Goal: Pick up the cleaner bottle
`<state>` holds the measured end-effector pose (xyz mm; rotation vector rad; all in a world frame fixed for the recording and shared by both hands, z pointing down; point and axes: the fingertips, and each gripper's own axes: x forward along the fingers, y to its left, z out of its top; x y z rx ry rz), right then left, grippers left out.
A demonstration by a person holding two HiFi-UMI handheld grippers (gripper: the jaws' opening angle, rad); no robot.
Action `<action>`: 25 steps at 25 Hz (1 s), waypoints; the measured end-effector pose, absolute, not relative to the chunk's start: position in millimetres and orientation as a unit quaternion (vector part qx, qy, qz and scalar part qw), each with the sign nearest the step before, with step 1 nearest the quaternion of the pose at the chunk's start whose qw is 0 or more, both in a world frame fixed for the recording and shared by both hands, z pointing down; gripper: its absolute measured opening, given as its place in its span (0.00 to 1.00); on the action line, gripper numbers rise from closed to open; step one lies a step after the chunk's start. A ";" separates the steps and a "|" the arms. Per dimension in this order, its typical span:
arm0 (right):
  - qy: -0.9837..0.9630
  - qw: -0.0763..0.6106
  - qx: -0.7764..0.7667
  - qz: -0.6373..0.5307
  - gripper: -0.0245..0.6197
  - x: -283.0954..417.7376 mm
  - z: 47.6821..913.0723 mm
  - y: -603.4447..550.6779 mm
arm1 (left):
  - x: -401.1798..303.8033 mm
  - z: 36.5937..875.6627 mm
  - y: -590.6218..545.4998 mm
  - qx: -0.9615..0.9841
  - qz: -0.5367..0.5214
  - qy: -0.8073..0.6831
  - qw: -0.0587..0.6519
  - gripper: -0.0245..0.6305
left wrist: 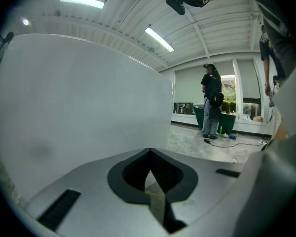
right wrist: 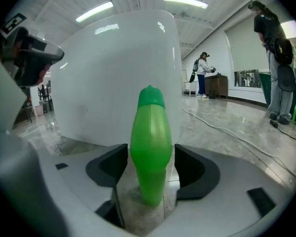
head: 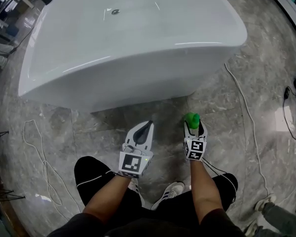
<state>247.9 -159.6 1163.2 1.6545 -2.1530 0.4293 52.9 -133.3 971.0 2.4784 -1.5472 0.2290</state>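
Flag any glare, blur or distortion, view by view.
Head view: sharp; ceiling-light streaks glare on the bathtub rim, bright patch on the glossy floor. Left gripper view: strong fisheye, dark corners, bright windows. Right gripper view: same fisheye; green bottle in focus at centre, lamp reflections on the bathtub.

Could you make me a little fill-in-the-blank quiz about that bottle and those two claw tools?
The cleaner bottle is coloured ____.
It stands between the jaws of the right gripper, which are ____.
The left gripper holds nothing; its jaws are ____.
Missing words: green; open; shut.
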 end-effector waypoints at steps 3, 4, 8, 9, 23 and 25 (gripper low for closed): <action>-0.773 0.192 0.586 0.152 0.47 243.3 1170.9 -172.0 | 46.1 973.7 -129.7 0.837 0.086 -0.530 0.106 0.05; -0.773 0.191 0.585 0.152 0.47 242.6 1172.6 -175.7 | 43.3 976.6 -127.6 0.835 0.088 -0.533 0.109 0.05; -0.771 0.194 0.587 0.150 0.47 243.5 1178.3 -186.8 | 37.0 979.7 -124.2 0.829 0.100 -0.540 0.103 0.05; -0.772 0.194 0.587 0.148 0.47 243.3 1178.6 -188.5 | 36.9 979.5 -123.5 0.829 0.100 -0.540 0.103 0.05; -0.782 0.207 0.579 0.103 0.34 236.1 1143.4 -196.8 | 32.6 956.9 -121.4 0.828 0.080 -0.545 0.106 0.05; -0.784 0.203 0.578 0.098 0.34 233.3 1128.0 -197.8 | 31.5 948.2 -125.3 0.829 0.073 -0.547 0.096 0.05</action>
